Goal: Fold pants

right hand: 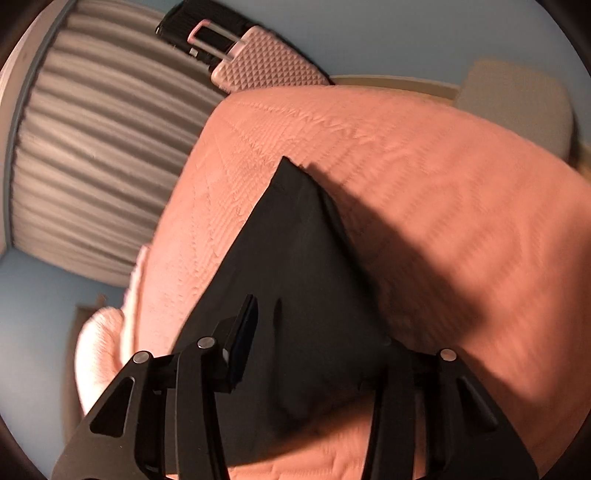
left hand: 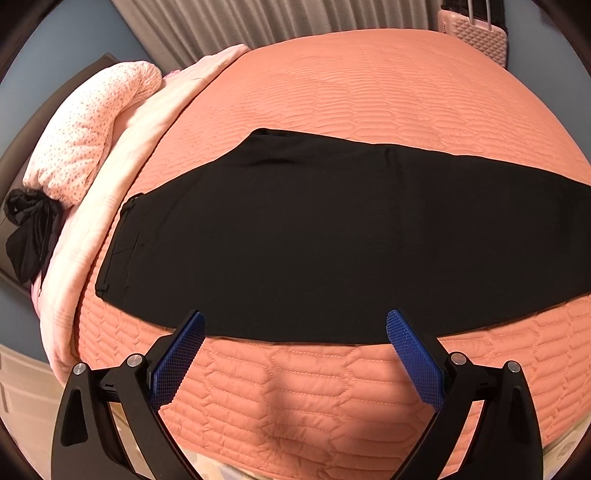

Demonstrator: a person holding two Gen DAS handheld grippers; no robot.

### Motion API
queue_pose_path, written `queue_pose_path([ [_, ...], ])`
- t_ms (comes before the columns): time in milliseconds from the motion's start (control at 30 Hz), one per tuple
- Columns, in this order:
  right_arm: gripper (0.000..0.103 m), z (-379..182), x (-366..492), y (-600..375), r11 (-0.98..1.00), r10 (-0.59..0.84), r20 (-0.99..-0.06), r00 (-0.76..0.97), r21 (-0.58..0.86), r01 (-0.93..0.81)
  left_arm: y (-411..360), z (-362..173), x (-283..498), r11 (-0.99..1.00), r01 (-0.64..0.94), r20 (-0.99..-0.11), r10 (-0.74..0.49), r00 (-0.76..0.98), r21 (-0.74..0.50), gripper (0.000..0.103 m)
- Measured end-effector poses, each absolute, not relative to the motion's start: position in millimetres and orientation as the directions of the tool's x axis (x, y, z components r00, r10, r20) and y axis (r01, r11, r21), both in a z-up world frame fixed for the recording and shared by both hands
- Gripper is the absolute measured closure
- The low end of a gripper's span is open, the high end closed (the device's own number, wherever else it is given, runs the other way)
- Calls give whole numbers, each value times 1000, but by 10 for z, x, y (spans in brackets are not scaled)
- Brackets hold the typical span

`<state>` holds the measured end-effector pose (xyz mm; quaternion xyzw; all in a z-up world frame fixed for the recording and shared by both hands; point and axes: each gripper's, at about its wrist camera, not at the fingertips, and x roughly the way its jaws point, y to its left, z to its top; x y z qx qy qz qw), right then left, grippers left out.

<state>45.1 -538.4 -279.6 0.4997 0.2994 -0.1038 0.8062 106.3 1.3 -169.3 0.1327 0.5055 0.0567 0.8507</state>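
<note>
Black pants [left hand: 314,236] lie flat across an orange quilted bed [left hand: 369,92], waistband at the left, legs running off to the right. My left gripper [left hand: 295,332] is open and empty, its blue pads [left hand: 181,362] just short of the pants' near edge. In the right wrist view the pants' leg end [right hand: 303,295] lies between and over my right gripper [right hand: 317,332]. One finger [right hand: 240,343] shows at the left; the other is hidden under black cloth. The view is blurred and I cannot tell if it grips.
A pale pink blanket and dotted pillow [left hand: 88,140] lie along the bed's left side, with a black garment [left hand: 29,236] beyond them. A pink suitcase [left hand: 476,37] and grey curtains [left hand: 258,22] stand behind the bed.
</note>
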Motion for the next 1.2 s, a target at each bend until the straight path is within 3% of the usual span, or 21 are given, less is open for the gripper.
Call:
queue_pose_path([
  [167,63,-2798,95,-5096,503,114,-570,814,739,448,119,-1721,1061,963,19,-855,230,465,270,6],
  [433,64,-2850,715,-5381,525,124,-558,821,739,423,-76,-1677,1051,959,41,-845,225,485,279,6],
  [467,66,-2844,755,-5390,526,118,-562,819,735,429,-91,-1654,1043,959,41,-842,225,491,280,6],
  [533,95,-2823,785,-5380,525,112,-579,808,725,447,-95,-1620,1030,958,41,-836,227,500,285,6],
  [667,97,-2408,872,-5097,613,80,-577,813,671,417,22,-1592,1025,961,23,-833,227,504,276,6],
  [800,97,-1669,1366,-4161,819,176,-579,796,535,209,276,-1610,995,971,-20,-842,216,495,238,6],
  [933,97,-1451,1854,-2801,905,321,-622,715,424,-38,696,-1650,906,979,-91,-856,202,476,181,6],
  [1100,94,-2162,2334,-1344,898,438,-757,486,399,-188,1234,-1713,779,974,-170,-863,212,458,149,6],
  [1133,92,-2459,2371,-1016,918,396,-821,410,342,-202,1357,-1728,750,972,-187,-866,214,452,142,6],
  [1200,89,-2503,2205,-659,953,273,-795,541,148,-264,1558,-1752,701,969,-212,-871,210,444,125,6],
])
